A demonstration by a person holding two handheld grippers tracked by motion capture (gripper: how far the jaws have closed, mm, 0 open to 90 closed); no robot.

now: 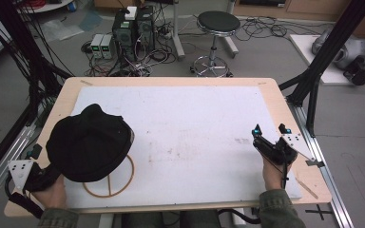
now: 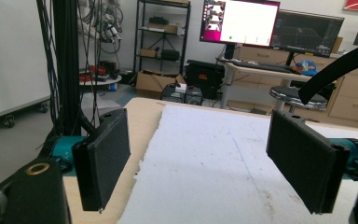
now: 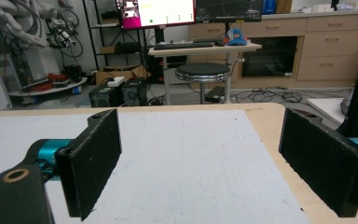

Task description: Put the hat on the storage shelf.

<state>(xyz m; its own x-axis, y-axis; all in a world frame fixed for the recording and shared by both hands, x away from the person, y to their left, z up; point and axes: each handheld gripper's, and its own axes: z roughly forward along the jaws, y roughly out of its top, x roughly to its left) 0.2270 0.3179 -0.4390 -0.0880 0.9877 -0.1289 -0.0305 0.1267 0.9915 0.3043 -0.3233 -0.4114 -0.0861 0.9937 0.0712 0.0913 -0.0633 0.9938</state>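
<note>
My left tongs (image 1: 28,164) and right tongs (image 1: 271,133) gape wide, empty. The black hat (image 1: 89,142) sits by the counter's near-left corner, probably covering a wooden ring (image 1: 123,183); a careless grab drags both.

One black cap (image 1: 88,142), one wooden ring (image 1: 119,183), two tools on one table (image 1: 171,81).

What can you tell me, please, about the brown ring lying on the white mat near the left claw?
The brown ring looks like a thin wooden hoop lying flat on the white mat at its near left corner. A straight bar of the same brown crosses its inside. Its upper left part is hidden under a person's head in a black cap. The left claw sits left of it, apart.
</note>
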